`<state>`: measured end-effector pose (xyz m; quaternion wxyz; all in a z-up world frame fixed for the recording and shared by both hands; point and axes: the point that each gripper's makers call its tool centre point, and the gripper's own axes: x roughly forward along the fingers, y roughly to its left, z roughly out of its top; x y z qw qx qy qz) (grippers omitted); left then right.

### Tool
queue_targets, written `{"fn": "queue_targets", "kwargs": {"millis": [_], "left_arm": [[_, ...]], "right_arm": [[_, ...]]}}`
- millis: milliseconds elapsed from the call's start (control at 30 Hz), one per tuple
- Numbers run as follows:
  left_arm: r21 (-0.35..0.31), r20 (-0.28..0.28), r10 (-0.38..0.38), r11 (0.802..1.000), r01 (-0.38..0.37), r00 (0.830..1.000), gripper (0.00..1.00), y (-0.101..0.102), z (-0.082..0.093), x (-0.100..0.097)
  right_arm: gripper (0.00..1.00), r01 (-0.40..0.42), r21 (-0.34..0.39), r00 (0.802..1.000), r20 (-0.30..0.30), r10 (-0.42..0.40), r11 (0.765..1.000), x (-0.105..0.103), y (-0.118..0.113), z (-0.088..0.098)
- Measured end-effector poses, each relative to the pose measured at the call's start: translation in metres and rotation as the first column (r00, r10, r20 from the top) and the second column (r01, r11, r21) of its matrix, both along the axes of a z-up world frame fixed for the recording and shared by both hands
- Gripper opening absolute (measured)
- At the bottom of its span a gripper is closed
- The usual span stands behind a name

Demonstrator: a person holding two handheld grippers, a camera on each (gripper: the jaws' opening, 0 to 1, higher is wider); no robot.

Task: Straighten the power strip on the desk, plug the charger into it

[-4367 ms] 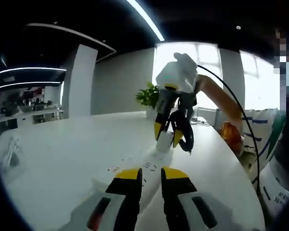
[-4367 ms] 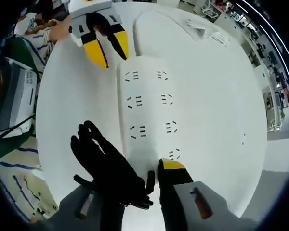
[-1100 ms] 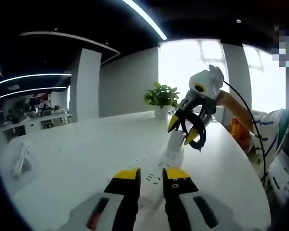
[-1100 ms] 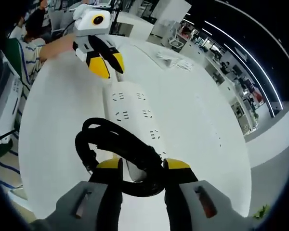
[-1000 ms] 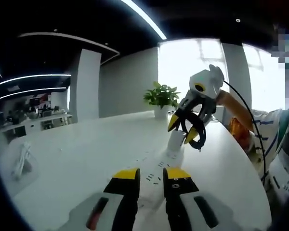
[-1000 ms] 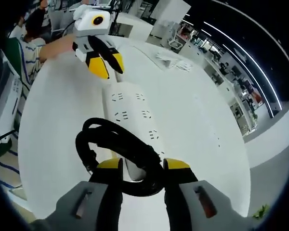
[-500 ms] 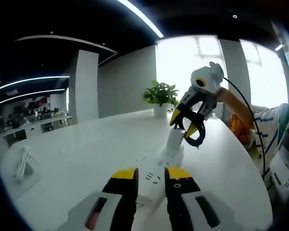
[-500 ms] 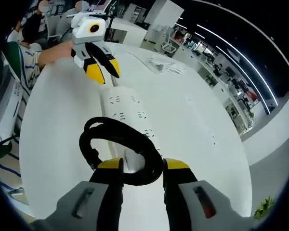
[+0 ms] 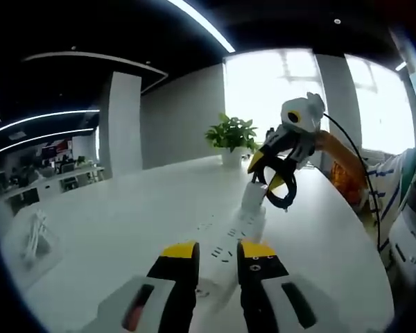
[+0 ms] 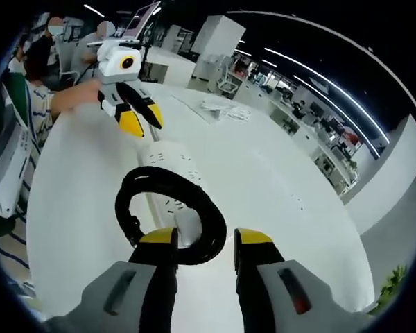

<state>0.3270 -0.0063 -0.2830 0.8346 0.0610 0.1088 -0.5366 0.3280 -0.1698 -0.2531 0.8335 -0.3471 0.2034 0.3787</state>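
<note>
A white power strip (image 9: 234, 229) lies along the white desk (image 9: 125, 215), running away from my left gripper (image 9: 218, 251). That gripper hangs just above the strip's near end with its jaws a little apart and nothing between them. On the strip's far end stands a white charger block (image 9: 253, 198). My right gripper (image 9: 267, 173) hovers just above the block, shut on a coil of black cable (image 9: 284, 198). In the right gripper view the cable coil (image 10: 166, 175) loops up from my right gripper (image 10: 206, 237), over the power strip (image 10: 163, 156). The left gripper (image 10: 143, 119) sits at the strip's other end.
A potted plant (image 9: 230, 135) stands at the desk's far edge by the window. A small white stand (image 9: 35, 232) sits far left, and loose papers (image 10: 225, 107) lie across the desk. A person's forearm (image 10: 73, 94) and striped clothes are at the desk's side.
My right gripper has risen and tipped back with the cable coil, while the white block stays on the strip. The left jaws have spread slightly since the earliest frame.
</note>
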Motion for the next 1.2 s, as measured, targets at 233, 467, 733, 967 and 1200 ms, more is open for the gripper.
{"fn": "queue_targets", "kwargs": {"millis": [233,467,733,967,1200], "left_arm": [[0.009,0.004,-0.002,1.000,0.002,1.000,0.21,-0.001,-0.002,-0.002],[0.031,-0.001,-0.008,0.999,0.008,1.000,0.21,0.001,-0.004,-0.001],[0.060,-0.008,-0.020,0.998,0.020,1.000,0.22,0.001,-0.009,-0.002],[0.070,-0.021,-0.020,0.997,0.022,1.000,0.22,0.002,-0.012,-0.002],[0.088,-0.015,-0.021,0.996,0.023,1.000,0.22,0.004,-0.013,-0.002]], "right_arm": [[0.30,0.009,0.078,1.000,-0.002,-0.009,0.997,-0.005,-0.002,-0.001],[0.30,0.034,0.155,0.999,0.005,-0.035,0.987,-0.008,-0.005,0.000],[0.30,0.058,0.225,0.998,0.010,-0.062,0.972,-0.011,-0.009,0.000],[0.31,0.093,0.278,0.995,0.012,-0.100,0.956,-0.012,-0.016,-0.002],[0.30,0.139,0.340,0.987,0.024,-0.156,0.930,-0.010,-0.028,0.000]]}}
